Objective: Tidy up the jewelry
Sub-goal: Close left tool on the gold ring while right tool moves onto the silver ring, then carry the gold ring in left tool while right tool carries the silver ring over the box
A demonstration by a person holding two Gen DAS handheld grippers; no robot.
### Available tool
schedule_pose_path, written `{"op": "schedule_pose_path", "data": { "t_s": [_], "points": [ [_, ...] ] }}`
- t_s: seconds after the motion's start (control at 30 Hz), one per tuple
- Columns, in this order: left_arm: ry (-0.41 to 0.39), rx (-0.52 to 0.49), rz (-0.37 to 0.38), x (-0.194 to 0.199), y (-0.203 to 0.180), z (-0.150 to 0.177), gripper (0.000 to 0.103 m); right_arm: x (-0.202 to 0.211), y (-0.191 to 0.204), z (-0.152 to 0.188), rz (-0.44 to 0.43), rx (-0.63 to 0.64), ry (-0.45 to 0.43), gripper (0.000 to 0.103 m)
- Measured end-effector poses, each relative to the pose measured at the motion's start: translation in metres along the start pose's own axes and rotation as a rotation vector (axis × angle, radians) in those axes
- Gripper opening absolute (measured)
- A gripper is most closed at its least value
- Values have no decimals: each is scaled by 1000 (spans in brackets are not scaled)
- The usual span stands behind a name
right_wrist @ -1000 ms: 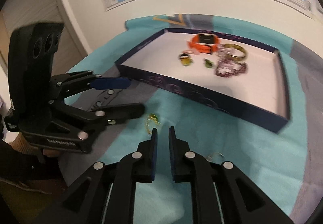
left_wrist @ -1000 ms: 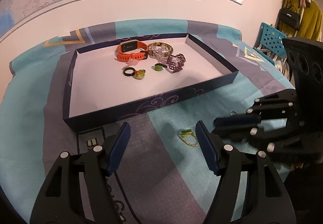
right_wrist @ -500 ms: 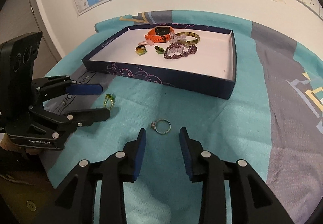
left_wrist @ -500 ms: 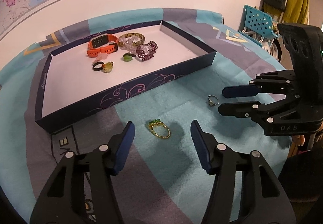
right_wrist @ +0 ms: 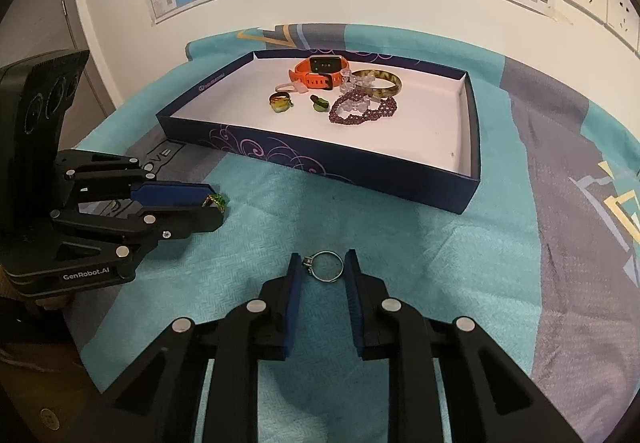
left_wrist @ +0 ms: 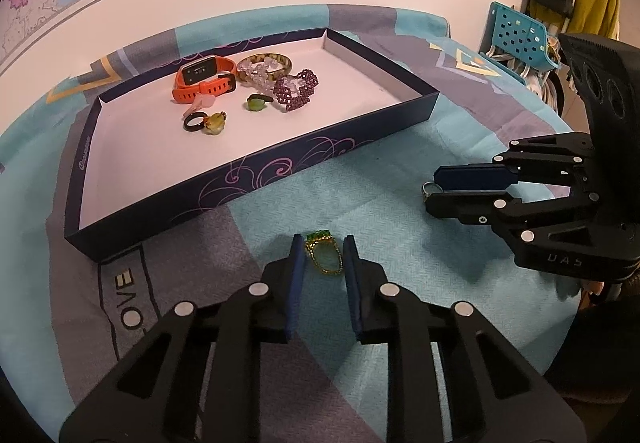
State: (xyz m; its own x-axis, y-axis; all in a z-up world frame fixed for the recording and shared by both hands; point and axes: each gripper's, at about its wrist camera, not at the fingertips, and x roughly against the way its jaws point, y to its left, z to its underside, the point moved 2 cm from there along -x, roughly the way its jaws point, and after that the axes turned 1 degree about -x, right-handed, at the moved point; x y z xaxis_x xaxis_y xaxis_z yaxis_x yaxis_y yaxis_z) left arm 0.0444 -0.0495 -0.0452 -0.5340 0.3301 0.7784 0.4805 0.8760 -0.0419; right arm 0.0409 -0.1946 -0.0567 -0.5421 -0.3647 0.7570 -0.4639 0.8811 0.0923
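Black linkage grippers, silver screws, blue-padded fingers (left_wrist: 295,275), "GenRobot.AI" lettering.

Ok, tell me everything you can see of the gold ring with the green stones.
The gold ring is a thin, chain-textured band with a cluster of green stones at its far end. It lies on the teal cloth, outside and in front of the tray. It sits between the blue pads of the left tool, whose jaws have just been closing; the pads flank it closely, but a firm pinch can't be confirmed. The right wrist view shows only its green end.
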Motion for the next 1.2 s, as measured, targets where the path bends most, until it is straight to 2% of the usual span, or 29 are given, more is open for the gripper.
{"op": "schedule_pose_path", "data": {
  "t_s": [0.27, 1.2],
  "points": [
    [-11, 16, -16, 3, 3, 0, 11, 2, -4, 0, -23, -35, -10, 19],
    [-90, 63, -23, 31, 15, -5, 11, 18, -2, -19, -74, -60, -84, 19]
  ]
}}
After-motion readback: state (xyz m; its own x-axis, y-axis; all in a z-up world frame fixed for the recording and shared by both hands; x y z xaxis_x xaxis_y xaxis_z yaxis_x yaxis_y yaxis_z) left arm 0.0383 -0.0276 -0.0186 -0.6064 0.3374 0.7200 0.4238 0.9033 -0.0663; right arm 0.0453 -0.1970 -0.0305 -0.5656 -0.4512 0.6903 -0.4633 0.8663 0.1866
